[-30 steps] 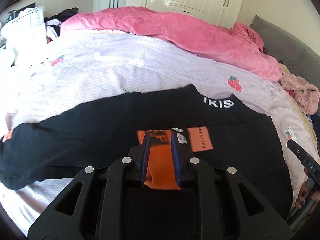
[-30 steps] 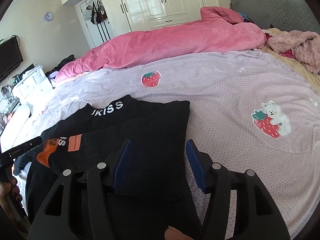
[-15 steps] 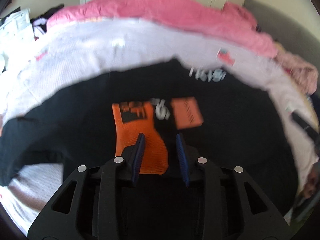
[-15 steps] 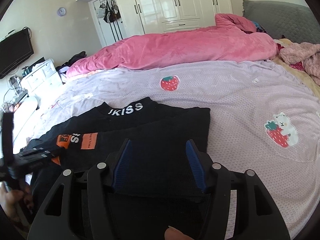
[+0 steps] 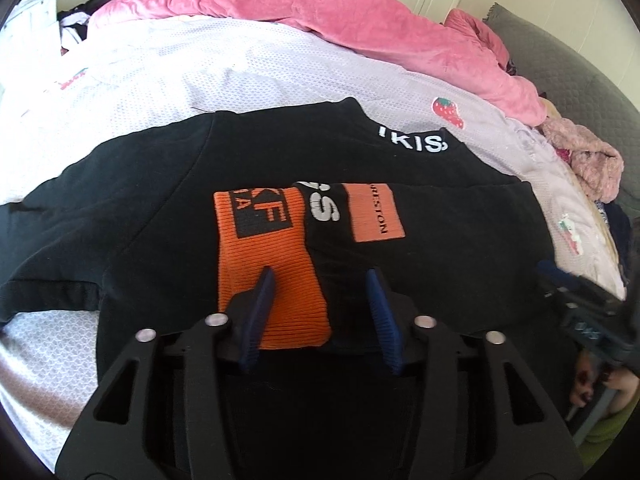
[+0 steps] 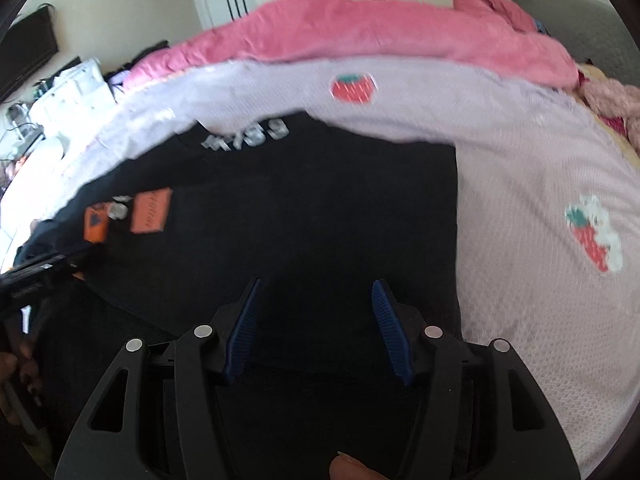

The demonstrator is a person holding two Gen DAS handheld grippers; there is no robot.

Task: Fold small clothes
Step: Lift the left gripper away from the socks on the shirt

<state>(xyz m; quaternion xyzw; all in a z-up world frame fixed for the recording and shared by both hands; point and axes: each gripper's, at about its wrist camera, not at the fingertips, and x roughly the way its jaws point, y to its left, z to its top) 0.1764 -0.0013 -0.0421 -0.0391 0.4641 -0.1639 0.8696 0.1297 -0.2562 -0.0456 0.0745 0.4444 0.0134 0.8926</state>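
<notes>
A black sweater [image 5: 200, 208] lies flat on the lilac bedspread [image 5: 200, 68], its orange cuff [image 5: 276, 280] between the left gripper [image 5: 320, 308]'s opening, untouching jaws; the right gripper [image 6: 316, 320] hovers half-open, holding nothing.

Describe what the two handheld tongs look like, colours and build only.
Both look alike. The left tongs and the right tongs have matte black frames with triangular cut-outs and silver round bolt heads at the joints. Each finger carries a dark blue ribbed pad. Seen from the left camera, the right tool's black side bears a small white marking, too blurred to read.
</notes>
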